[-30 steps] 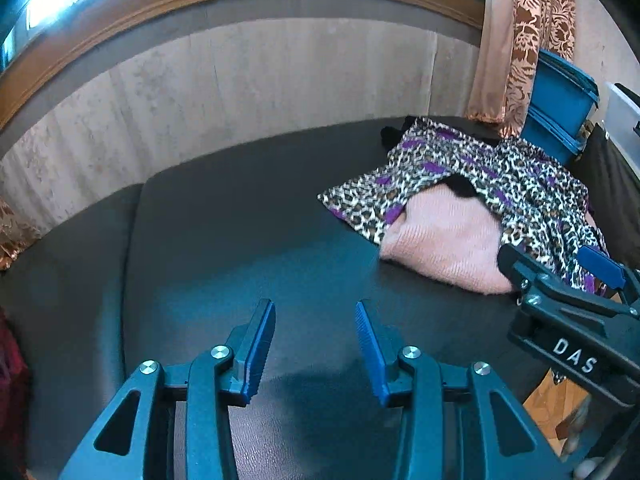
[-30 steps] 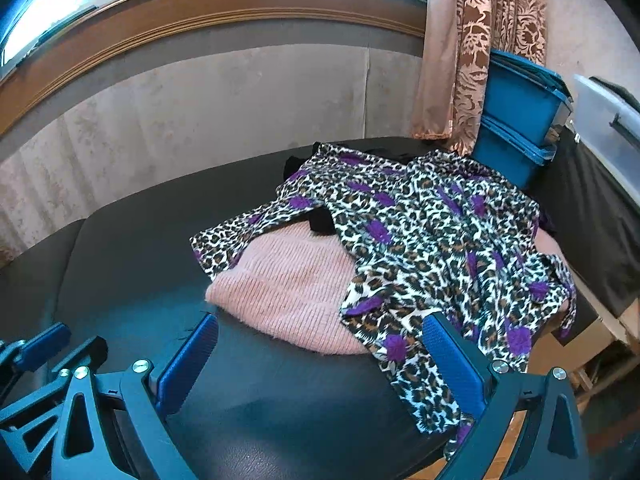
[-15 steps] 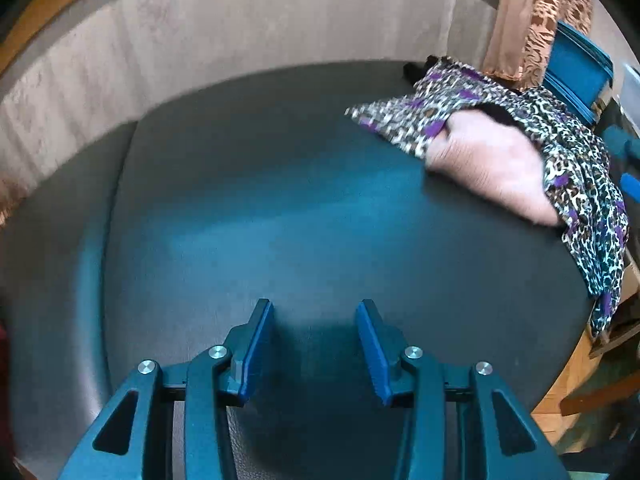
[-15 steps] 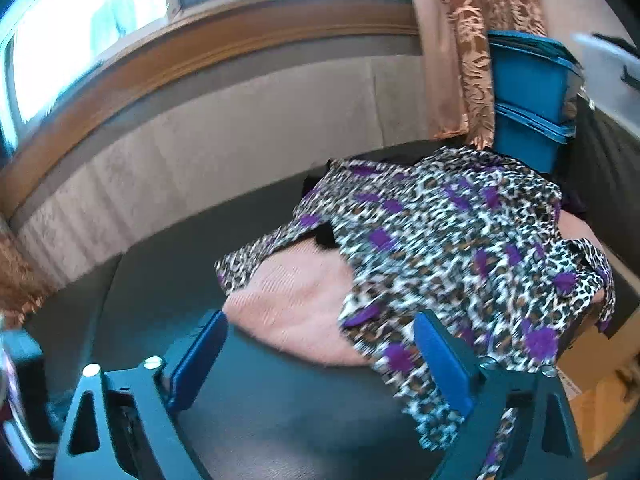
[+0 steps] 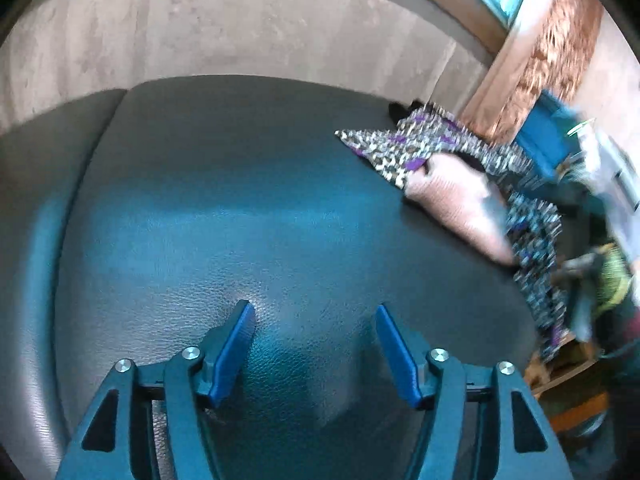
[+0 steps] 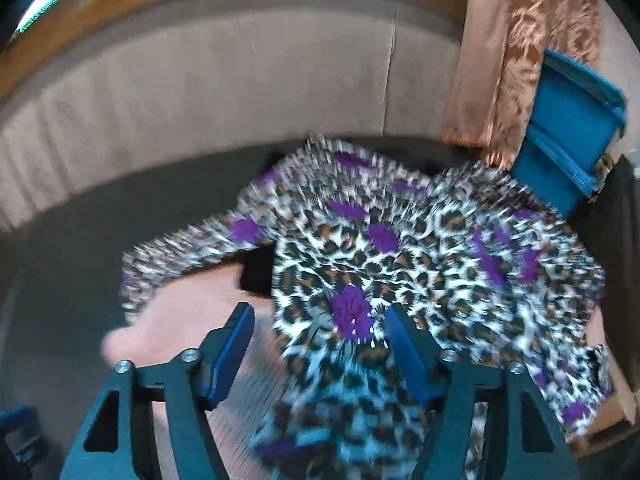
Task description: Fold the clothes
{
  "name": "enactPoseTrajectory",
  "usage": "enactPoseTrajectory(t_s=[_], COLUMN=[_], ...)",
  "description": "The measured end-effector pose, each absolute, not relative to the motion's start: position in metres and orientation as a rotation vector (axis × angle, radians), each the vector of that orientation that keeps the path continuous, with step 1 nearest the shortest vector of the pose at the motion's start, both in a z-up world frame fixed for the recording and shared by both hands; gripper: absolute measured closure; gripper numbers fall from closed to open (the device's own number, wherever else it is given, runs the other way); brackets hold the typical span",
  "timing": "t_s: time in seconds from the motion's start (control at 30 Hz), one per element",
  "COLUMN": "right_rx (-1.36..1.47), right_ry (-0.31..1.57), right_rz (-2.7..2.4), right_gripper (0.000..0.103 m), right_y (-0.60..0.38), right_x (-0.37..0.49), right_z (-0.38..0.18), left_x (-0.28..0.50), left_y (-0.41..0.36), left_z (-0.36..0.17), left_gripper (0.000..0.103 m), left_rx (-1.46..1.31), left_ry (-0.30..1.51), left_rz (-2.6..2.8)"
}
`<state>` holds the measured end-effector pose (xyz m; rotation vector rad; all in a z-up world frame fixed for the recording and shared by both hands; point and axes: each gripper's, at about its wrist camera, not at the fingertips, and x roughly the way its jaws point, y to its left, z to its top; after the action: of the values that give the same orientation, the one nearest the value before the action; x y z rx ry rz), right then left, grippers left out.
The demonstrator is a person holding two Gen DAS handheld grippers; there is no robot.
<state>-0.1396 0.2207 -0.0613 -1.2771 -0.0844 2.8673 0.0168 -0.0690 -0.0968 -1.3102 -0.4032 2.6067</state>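
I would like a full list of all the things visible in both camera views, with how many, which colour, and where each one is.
leopard-print garment: one, black and tan with purple patches, spread over the pile at the right of the dark surface, under the right tongs.
pink knitted garment: one, pale pink, lying partly under the leopard-print garment.
black item: one, only a small part shows between the two garments.
padded surface: one, dark grey, under everything.
wall panel: one, beige, behind the surface.
curtain: one, brown patterned, far right.
storage boxes: two, blue, stacked beside the curtain.
left tongs: one, blue pads, opening, nothing between them.
right tongs: one, blue pads, closing over leopard-print cloth, not yet pressing it.
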Motion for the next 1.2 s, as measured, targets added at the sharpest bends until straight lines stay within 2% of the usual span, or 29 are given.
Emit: enactPoseTrajectory(t_s=[0.03,0.07,0.17,0.27,0.37,0.4,0.57,0.67,0.73,0.8,0.93,0.97,1.0,1.07,1.13,1.2], right_rx=[-1.315,-1.325,-1.306,-1.269,-1.253,-1.269,-1.468,-1.648,-1.883,-1.942,-1.970,-1.936,-1.920,-1.883,-1.837,-1.769], right_ry=[-0.083,-0.001,0.313,0.695,1.154,1.216,1.122,0.862,0.959,0.875,0.827,0.815,0.851,0.922,0.946,0.870], right_rz=[2.835,2.841,2.847,2.888,2.947,2.995,3.208,3.278,3.250,3.249,3.190,3.186,3.163,3.125,3.101,3.093], right_gripper=[0.056,0.074,0.093,0.094,0.097,0.097,0.096,0.093,0.093,0.093,0.089,0.082,0.066,0.043,0.042,0.042], right_y=[0.224,0.232,0.261,0.278,0.272,0.259,0.190,0.165,0.161,0.164,0.194,0.209,0.226,0.257,0.287,0.306], right_x=[-0.146,-0.149,-0.147,-0.143,-0.140,-0.136,-0.084,-0.045,-0.010,0.023,0.036,0.042,0.045,0.050,0.057,0.059], right_z=[-0.067,-0.071,-0.063,-0.046,-0.030,-0.024,-0.016,-0.034,-0.060,-0.077,-0.105,-0.103,-0.105,-0.108,-0.106,-0.100], left_x=[0.017,0.017,0.019,0.016,0.014,0.015,0.028,0.034,0.036,0.032,0.019,0.014,0.006,-0.017,-0.040,-0.055], left_y=[-0.073,-0.077,-0.086,-0.089,-0.096,-0.102,-0.130,-0.143,-0.150,-0.151,-0.144,-0.141,-0.137,-0.120,-0.103,-0.082], left_z=[-0.097,-0.098,-0.100,-0.099,-0.098,-0.097,-0.093,-0.093,-0.093,-0.093,-0.084,-0.081,-0.079,-0.079,-0.079,-0.080], left_gripper=[0.036,0.035,0.034,0.034,0.034,0.034,0.034,0.034,0.034,0.034,0.034,0.034,0.034,0.034,0.034,0.034], left_rx=[-1.287,-1.272,-1.220,-1.223,-1.252,-1.259,-1.265,-1.269,-1.273,-1.284,-1.274,-1.266,-1.263,-1.276,-1.289,-1.304], left_ry=[-0.457,-0.492,-0.564,-0.581,-0.649,-0.672,-0.743,-0.771,-0.795,-0.820,-0.793,-0.780,-0.784,-0.783,-0.781,-0.747], left_rz=[2.594,2.575,2.535,2.504,2.452,2.454,2.496,2.524,2.532,2.526,2.501,2.490,2.461,2.411,2.362,2.347])
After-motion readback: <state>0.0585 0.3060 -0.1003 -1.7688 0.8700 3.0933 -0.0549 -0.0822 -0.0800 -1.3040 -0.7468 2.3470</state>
